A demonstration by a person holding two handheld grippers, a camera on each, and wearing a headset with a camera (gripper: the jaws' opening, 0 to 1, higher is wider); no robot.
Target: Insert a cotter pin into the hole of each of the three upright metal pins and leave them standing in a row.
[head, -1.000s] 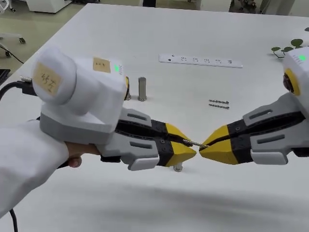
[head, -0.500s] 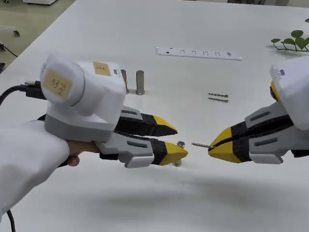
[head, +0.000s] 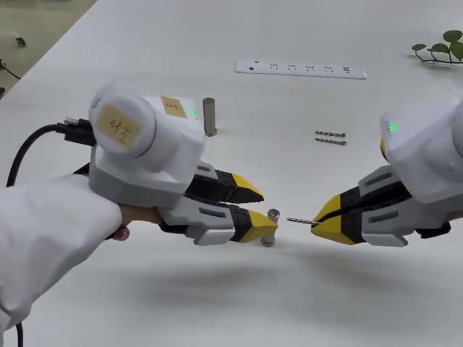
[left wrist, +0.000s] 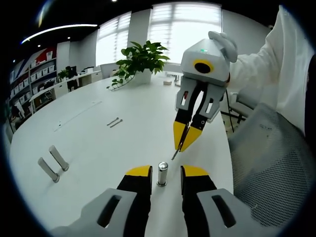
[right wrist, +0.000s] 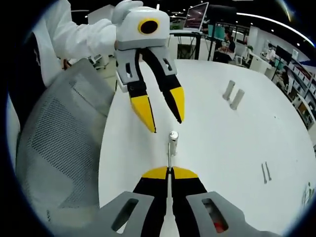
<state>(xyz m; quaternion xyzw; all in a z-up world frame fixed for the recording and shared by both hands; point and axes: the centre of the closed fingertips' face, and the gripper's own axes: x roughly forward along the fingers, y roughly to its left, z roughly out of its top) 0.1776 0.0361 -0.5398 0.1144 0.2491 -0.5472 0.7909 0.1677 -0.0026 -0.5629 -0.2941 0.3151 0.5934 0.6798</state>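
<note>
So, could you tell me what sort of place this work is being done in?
Probably an open-plan office or lab: a large white table with a power strip, a mesh office chair, and a potted plant by tall windows.

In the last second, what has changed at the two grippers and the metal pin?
The left gripper opened its jaws, which now flank the upright metal pin. The right gripper drew back to the right with the cotter pin, leaving a gap to the metal pin. Unchanged: right jaws shut on the cotter pin; metal pin standing; spare cotter pins lying behind.
</note>
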